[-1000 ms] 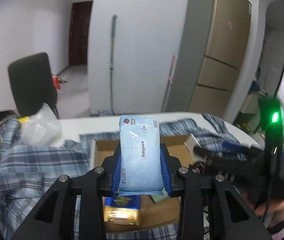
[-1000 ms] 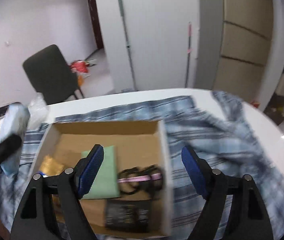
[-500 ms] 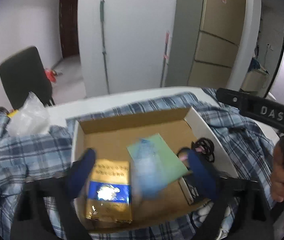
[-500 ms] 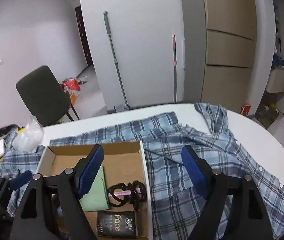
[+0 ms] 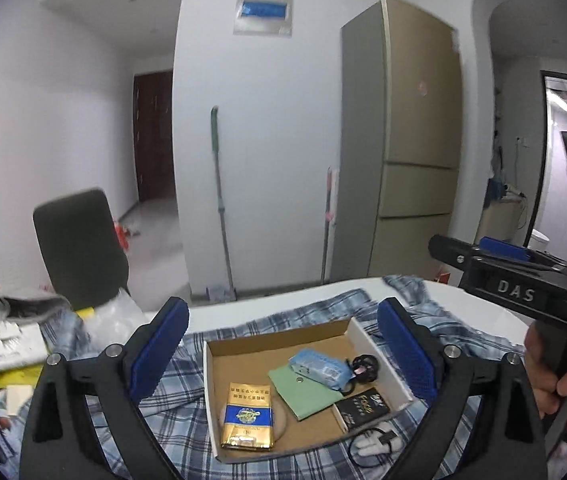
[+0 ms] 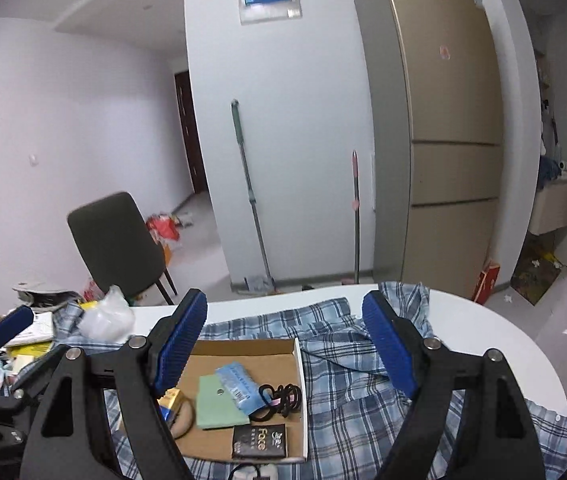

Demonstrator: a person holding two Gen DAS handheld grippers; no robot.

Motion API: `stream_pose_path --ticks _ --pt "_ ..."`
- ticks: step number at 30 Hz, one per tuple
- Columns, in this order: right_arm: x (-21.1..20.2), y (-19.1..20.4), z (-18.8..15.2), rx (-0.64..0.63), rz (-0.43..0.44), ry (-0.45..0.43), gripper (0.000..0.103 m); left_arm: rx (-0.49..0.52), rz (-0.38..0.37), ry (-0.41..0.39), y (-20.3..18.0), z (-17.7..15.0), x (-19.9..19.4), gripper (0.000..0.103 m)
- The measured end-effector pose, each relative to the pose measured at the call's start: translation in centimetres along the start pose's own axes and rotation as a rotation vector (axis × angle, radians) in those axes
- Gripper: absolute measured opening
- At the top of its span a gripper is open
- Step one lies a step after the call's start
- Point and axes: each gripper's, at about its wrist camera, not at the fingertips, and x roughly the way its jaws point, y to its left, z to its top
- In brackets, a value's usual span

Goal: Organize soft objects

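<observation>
Plaid cloth [image 5: 187, 376], wipes pack [image 5: 317, 365] now in box [image 5: 379, 356], left claw [image 5: 281, 354] apparently emptied

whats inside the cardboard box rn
Inside the shallow cardboard box: light blue wipes pack, green cloth, gold packet, black hair ties, black sachet. Beneath them is hidden.

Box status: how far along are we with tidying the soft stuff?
Done: the blue wipes pack lies in the box, partly on the green cloth, beside the gold pack, hair ties and black packet. In hand: nothing; left gripper and right gripper are both open above the box. Left: the plaid shirt lies spread under the box, and clutter sits on the left.
</observation>
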Motion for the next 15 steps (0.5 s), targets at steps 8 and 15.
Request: stream_pose_path --ticks 8,15 --pt "-5.0 -0.3 -3.1 -0.059 0.034 -0.049 0.084 0.066 -0.037 -0.029 -1.4 -2.8 -5.3 0.097" --pt "-5.5 -1.4 -7.3 -0.080 0.045 0.001 0.085 0.114 -0.100 0.099 -2.2 -7.3 -4.2 0.097"
